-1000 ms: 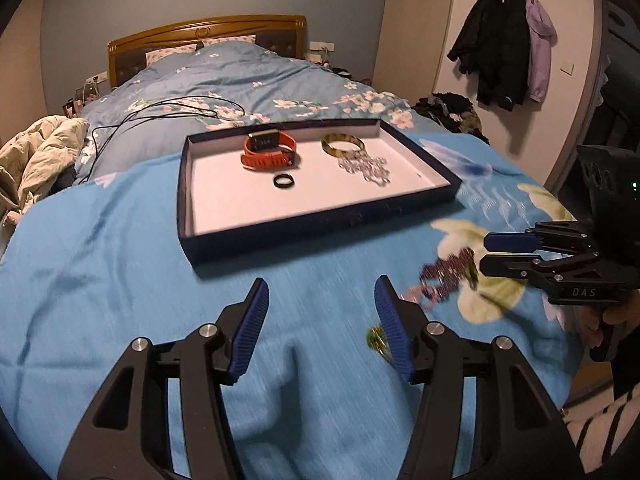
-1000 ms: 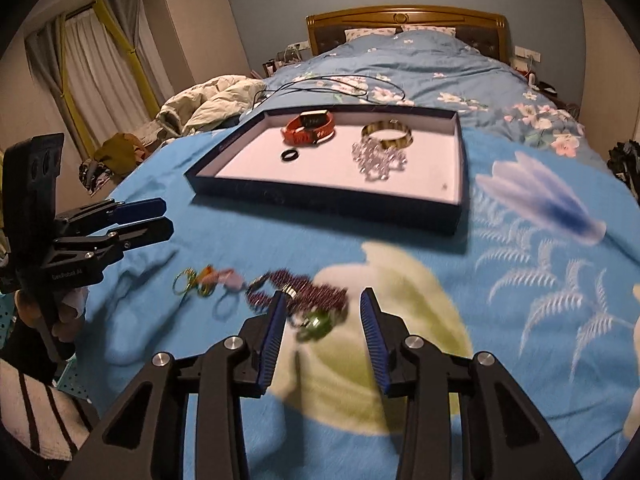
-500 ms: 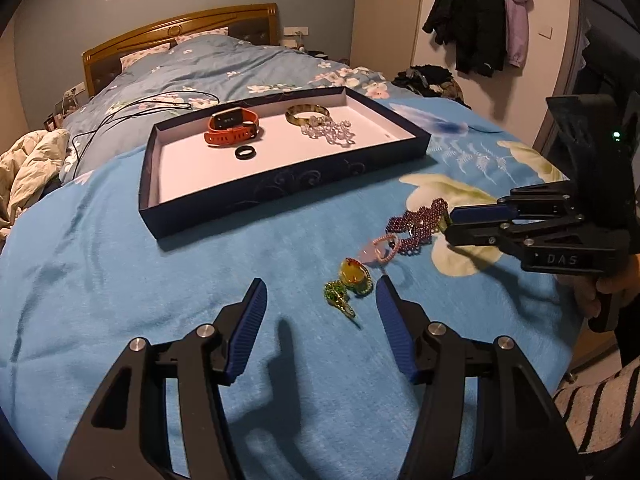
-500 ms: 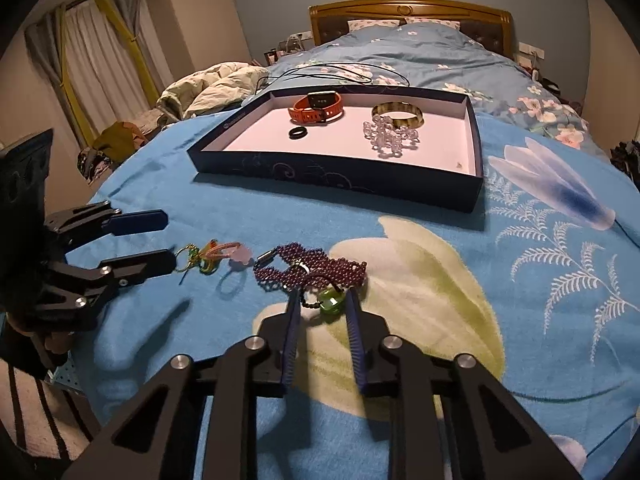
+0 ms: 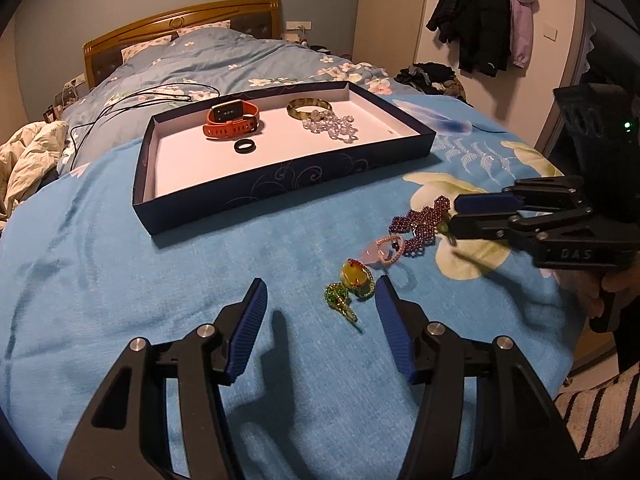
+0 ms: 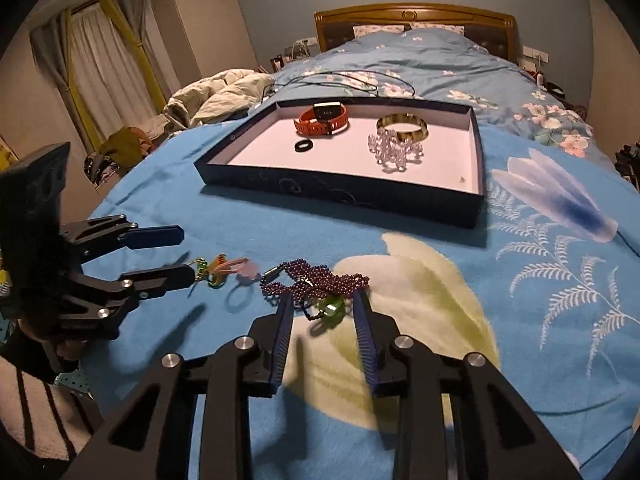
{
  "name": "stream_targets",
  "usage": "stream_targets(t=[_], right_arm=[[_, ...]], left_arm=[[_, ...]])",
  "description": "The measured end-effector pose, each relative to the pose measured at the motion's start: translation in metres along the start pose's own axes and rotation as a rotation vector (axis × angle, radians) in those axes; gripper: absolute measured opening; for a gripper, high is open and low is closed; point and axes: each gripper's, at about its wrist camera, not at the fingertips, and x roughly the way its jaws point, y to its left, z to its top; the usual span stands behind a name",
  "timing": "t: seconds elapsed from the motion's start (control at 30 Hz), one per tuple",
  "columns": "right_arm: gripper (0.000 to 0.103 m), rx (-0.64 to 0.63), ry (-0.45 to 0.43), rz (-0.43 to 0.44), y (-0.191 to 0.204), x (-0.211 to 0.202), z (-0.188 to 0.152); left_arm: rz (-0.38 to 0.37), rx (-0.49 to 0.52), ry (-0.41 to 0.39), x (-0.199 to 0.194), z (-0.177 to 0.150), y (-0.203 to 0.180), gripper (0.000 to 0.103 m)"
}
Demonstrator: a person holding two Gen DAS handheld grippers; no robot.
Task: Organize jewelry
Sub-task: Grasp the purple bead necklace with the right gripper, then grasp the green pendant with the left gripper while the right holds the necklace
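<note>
A dark blue tray (image 5: 280, 176) (image 6: 340, 194) on the bed holds an orange watch (image 5: 232, 120), a black ring (image 5: 244, 146), a gold bangle (image 5: 310, 108) and a clear bead bracelet (image 5: 332, 126). In front of it lie a purple bead necklace (image 6: 316, 276) (image 5: 420, 224), a pink ring piece (image 5: 384, 250) and a green-yellow pendant (image 5: 352, 280) (image 6: 212, 270). My right gripper (image 6: 322, 304) (image 5: 453, 214) is opening; the necklace's green bead (image 6: 330, 306) lies between its jaws, untouched. My left gripper (image 5: 320, 308) (image 6: 187, 252) is open, with the pendant just ahead of its right finger.
The blue floral bedspread (image 6: 520, 280) covers the whole bed. A black cable (image 5: 132, 100) lies behind the tray, with a headboard (image 6: 412, 16) beyond. A rumpled cream quilt (image 6: 216, 96) sits at the left edge. A striped sleeve (image 5: 592, 404) shows at the bed's near edge.
The right jaws narrowed around the green bead half a second ago and now stand wider; the necklace still lies on the bedspread. The left view shifted, bringing the pendant between its fingertips.
</note>
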Motion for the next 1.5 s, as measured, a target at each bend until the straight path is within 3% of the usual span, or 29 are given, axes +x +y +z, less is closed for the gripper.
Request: stream_targets(t=[0.1,0.2,0.27,0.4,0.5,0.63,0.8,0.9,0.97,1.03,1.13,1.2,1.5], right_arm=[[0.019,-0.01,0.021,-0.006,0.002,0.008,0.001],[0.015,-0.022,0.025,0.012,0.004,0.008,-0.001],[0.005,-0.026,0.021,0.023,0.005,0.004,-0.003],[0.005,-0.076,0.05,0.09,0.016,-0.005,-0.009],[0.011,-0.069,0.025,0.083,0.015,-0.011,-0.007],[0.031,0.017,-0.033,0.044,-0.004,-0.013,0.002],[0.033,0.04,0.005,0.017,-0.015,0.007,0.01],[0.028,0.045,0.026,0.031,-0.017,0.016,0.011],[0.012,0.044,0.033,0.039,-0.017,0.018,0.012],[0.006,0.04,0.038,0.047,-0.016,0.02,0.013],[0.005,0.036,0.029,0.047,-0.015,0.018,0.013],[0.005,0.039,0.017,0.051,-0.015,0.015,0.013],[0.005,0.045,-0.045,0.07,-0.011,-0.002,0.023]], left_arm=[[-0.002,-0.007,0.002,0.0,0.0,0.002,0.055],[-0.006,-0.009,0.002,0.0,0.0,0.002,0.055],[-0.011,-0.009,0.004,0.001,0.0,0.003,0.055],[-0.019,-0.002,0.009,0.002,0.0,0.001,0.055],[-0.018,0.002,0.011,0.003,0.0,0.001,0.055],[-0.02,-0.003,0.018,0.004,0.0,0.001,0.053],[-0.026,-0.007,0.048,0.011,0.002,0.001,0.046],[-0.025,-0.005,0.063,0.015,0.002,0.001,0.042],[-0.039,-0.004,0.066,0.015,0.001,0.001,0.037],[-0.037,0.002,0.067,0.016,0.001,0.001,0.032],[-0.053,0.003,0.07,0.016,0.001,0.001,0.026],[-0.057,0.007,0.072,0.016,0.001,0.001,0.013],[-0.075,-0.009,0.058,0.01,0.0,0.002,0.012]])
